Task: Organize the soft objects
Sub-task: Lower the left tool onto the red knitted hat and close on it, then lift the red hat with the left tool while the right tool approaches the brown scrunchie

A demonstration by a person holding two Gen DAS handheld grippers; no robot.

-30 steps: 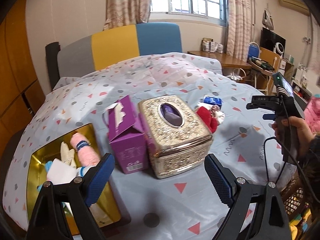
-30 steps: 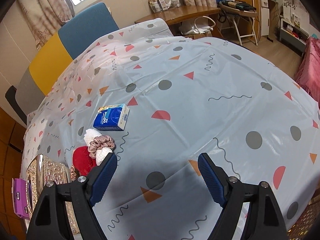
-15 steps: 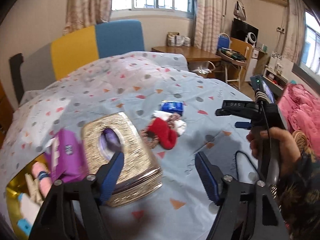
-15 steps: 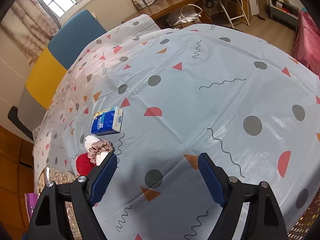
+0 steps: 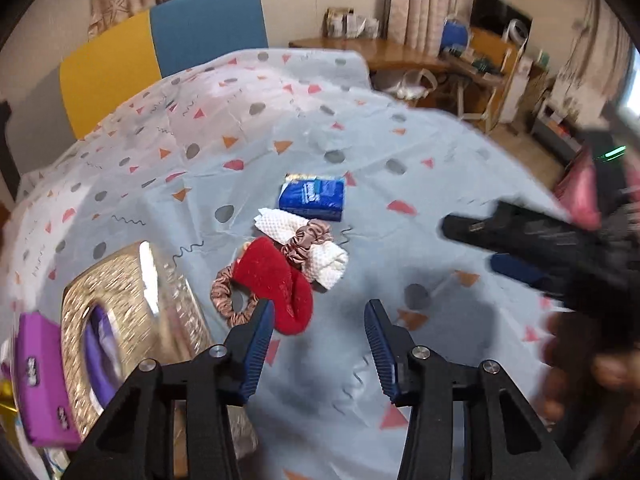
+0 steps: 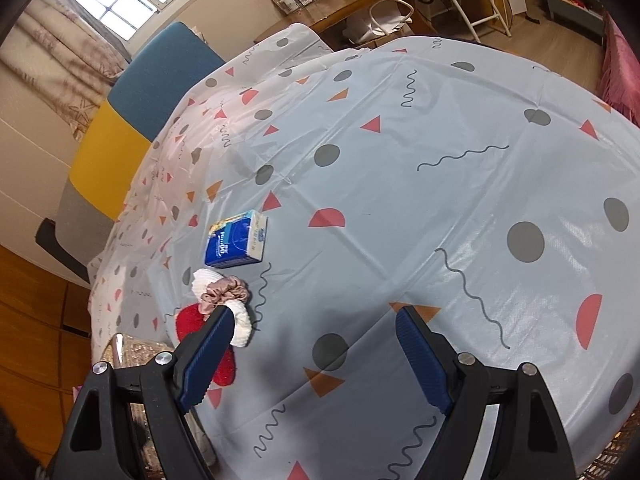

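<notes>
**At frame centre: left hand-held gripper now aimed at the soft pile**

At centre of the left wrist view, left hand-held gripper (image 5: 319,338) swung off the gold tissue box (image 5: 132,320), which sat mid-frame a second ago and is now pushed to lower left. Jaws closing, nothing between them yet. Red soft item (image 5: 276,284) just beyond the left fingertip, tangled with pink scrunchies (image 5: 306,240) and white knit cloth (image 5: 320,260); blue tissue pack (image 5: 312,198) just above. Likely reading: next pick comes from this pile.

Right hand-held gripper (image 6: 314,354) spread wide, empty, unmoved, hovering at right of pile. Counter (image 6: 460,168) bare toward right and upper frame: ample room. Gold box and purple carton (image 5: 40,384) crowd the left side; blurred right gripper body near on right.
</notes>
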